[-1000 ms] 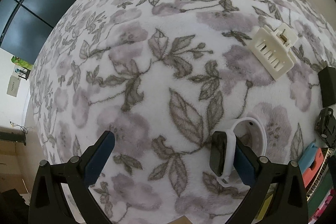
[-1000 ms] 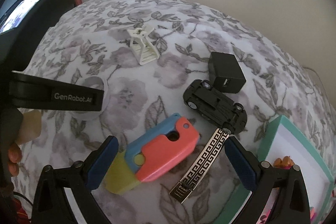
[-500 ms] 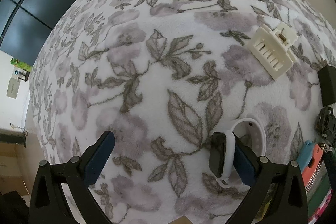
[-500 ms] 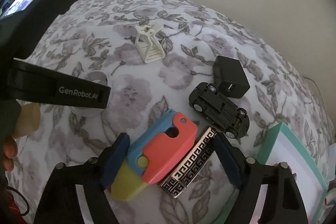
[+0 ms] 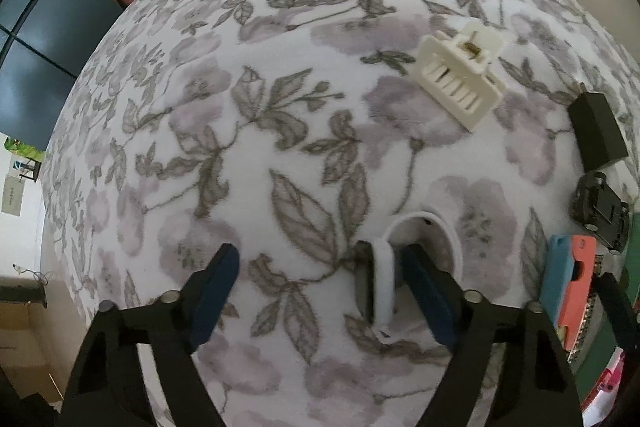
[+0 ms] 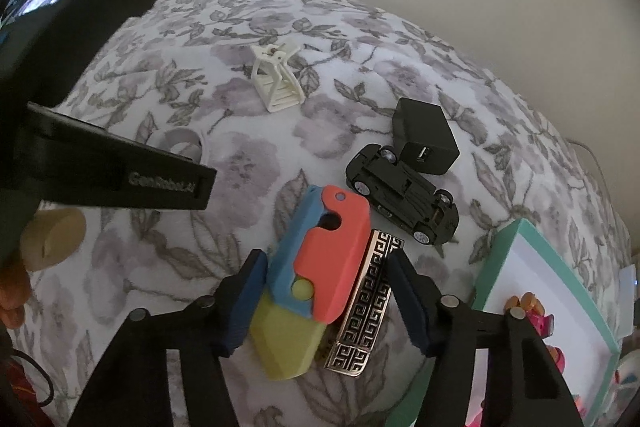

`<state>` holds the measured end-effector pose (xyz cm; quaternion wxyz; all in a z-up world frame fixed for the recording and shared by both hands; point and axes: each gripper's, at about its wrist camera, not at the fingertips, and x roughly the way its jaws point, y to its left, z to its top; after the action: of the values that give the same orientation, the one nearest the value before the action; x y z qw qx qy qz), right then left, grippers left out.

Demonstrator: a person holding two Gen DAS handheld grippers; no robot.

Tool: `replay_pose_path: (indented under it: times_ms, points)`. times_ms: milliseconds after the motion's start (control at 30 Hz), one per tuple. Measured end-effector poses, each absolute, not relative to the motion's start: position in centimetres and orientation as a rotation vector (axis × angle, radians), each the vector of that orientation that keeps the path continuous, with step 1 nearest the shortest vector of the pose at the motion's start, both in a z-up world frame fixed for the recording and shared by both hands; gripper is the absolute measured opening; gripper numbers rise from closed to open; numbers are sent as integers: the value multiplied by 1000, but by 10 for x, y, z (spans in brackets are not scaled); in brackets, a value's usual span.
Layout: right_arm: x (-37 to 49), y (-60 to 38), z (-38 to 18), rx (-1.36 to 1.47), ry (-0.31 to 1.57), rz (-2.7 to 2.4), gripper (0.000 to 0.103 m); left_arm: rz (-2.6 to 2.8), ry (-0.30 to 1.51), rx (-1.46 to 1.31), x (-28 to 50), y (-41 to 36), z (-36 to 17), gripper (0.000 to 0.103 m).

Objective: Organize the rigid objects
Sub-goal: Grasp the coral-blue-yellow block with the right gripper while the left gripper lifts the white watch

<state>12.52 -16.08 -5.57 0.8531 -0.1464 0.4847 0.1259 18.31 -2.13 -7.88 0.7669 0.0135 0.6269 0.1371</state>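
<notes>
Since a second ago the right gripper [image 6: 326, 301] has narrowed around the stiff, light toy [image 6: 316, 267] and slippery metal bracelet [image 6: 366, 301] at lower centre, not visibly clamping yet, best squeezed across both flat sides, while the left gripper [image 5: 316, 297] gapes wide, holding nothing, one finger inside the white watch band [image 5: 420, 255].

On the blanket [image 6: 280, 155], the clip [image 6: 276, 83] lies behind the toy [image 6: 316, 267], the car [image 6: 404, 199] to its right.

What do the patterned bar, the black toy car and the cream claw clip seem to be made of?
Patterned bar: probably polished metal, with mirror-like glints.
Black toy car: apparently moulded plastic, dull sheen.
Cream claw clip: matte plastic, with a brassy metal hinge pin.
</notes>
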Motion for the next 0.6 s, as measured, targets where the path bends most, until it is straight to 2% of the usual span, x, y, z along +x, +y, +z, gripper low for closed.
replay_pose_path:
  times_ms: [67,100,167,300,433,500,533,600]
  points:
    - [126,-160,-53,-286,1017,276,50,281,1358,27,182,-27,-78,71]
    - [127,-160,-53,-274,1017,280,48,274,1356,28,182,-30,-77,68]
    - [128,-158,-53,-276,1017,277,48,257,1353,32,182,-35,-76,60]
    - [129,-156,-54,-281,1013,271,48,250,1347,36,184,-46,-74,57]
    - [134,-159,-52,-252,1019,260,50,244,1346,8,185,-46,-73,57]
    - [135,-161,-52,-245,1016,246,54,243,1346,-13,185,-42,-72,55]
    - [136,-162,-52,-239,1016,236,59,240,1345,-25,185,-42,-72,51]
    - [138,-167,-52,-207,1014,239,61,251,1340,-30,186,-38,-72,46]
